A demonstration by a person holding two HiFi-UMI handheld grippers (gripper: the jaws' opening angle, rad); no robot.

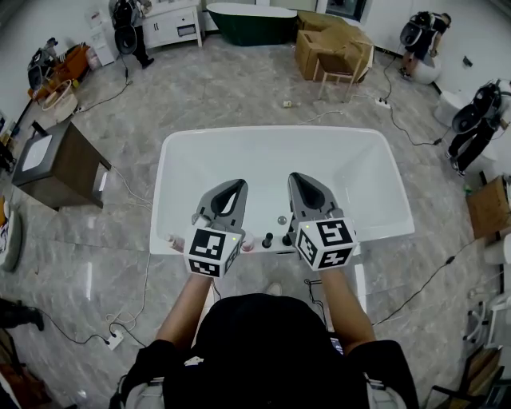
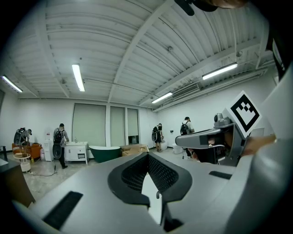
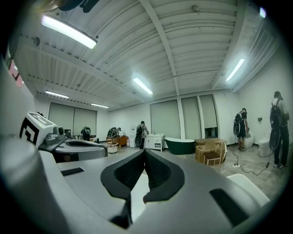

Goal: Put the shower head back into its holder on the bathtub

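The left gripper (image 1: 237, 186) and right gripper (image 1: 297, 178) hover over the tub (image 1: 182, 160) (at 7 and 5 o'clock), both with jaws together and empty, knobs (image 1: 267, 239) between them.

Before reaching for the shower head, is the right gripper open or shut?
Shut: the right gripper has its jaw tips touching, with nothing held between them.

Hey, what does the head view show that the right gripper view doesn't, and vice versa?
Head view only: fittings on the rim of the white tub, a wooden cabinet. Right gripper view only: ceiling lights, beams. Both: the green tub, cardboard boxes, the left tool and right tool, jaws shut.
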